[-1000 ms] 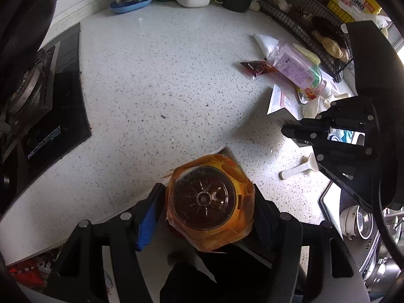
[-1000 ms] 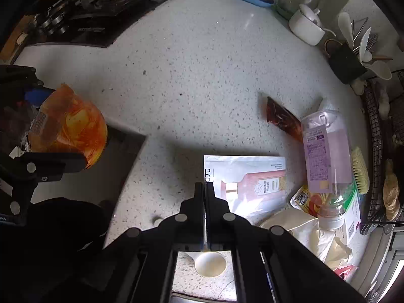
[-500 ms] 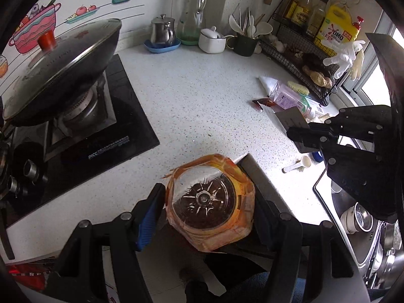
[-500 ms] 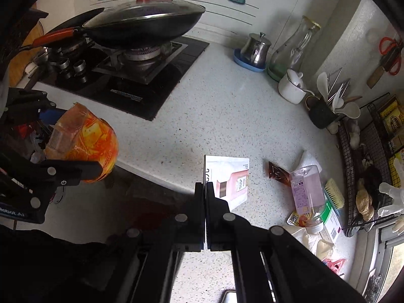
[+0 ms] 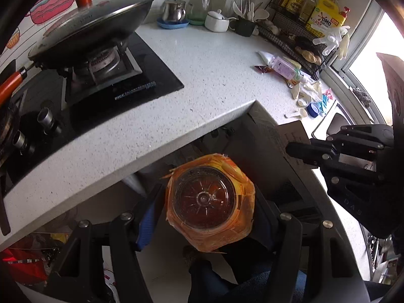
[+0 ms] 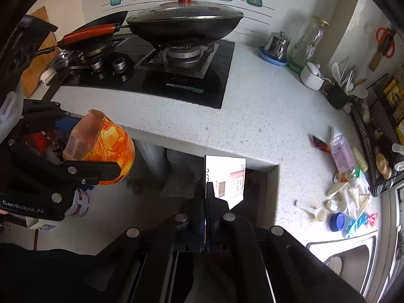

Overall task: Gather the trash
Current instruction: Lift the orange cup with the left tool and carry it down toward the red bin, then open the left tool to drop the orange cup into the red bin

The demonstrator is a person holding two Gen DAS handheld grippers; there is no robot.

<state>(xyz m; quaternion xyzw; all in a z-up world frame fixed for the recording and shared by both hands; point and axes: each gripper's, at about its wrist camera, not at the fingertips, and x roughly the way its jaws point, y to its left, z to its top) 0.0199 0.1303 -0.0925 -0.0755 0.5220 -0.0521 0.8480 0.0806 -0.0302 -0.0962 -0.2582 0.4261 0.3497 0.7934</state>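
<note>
My left gripper (image 5: 209, 208) is shut on an orange-labelled clear plastic bottle (image 5: 209, 202), seen bottom-on, held past the front edge of the speckled counter (image 5: 214, 75) and over the floor. In the right wrist view the same bottle (image 6: 101, 146) sits in the left gripper (image 6: 83, 149) at the left. My right gripper (image 6: 205, 189) is shut on the edge of a flat white-and-pink packet (image 6: 227, 176), also off the counter. More trash lies at the counter's right end: a pink-labelled clear bottle (image 6: 341, 154), a brown sachet (image 6: 319, 144), a white spoon (image 6: 313, 212), a blue cap (image 6: 337, 221) and crumpled wrappers.
A lidded wok (image 5: 88, 32) stands on the black gas hob (image 5: 131, 85) at the left. A kettle, jug, pot and utensil cup line the back wall, with a wire rack (image 5: 298, 38) at the right. The sink (image 6: 348, 255) is right of the trash. A red bag (image 5: 22, 265) lies on the floor.
Both grippers have drawn back from above the counter to beyond its front edge and risen, each keeping its hold; the hob and wall came into view.
</note>
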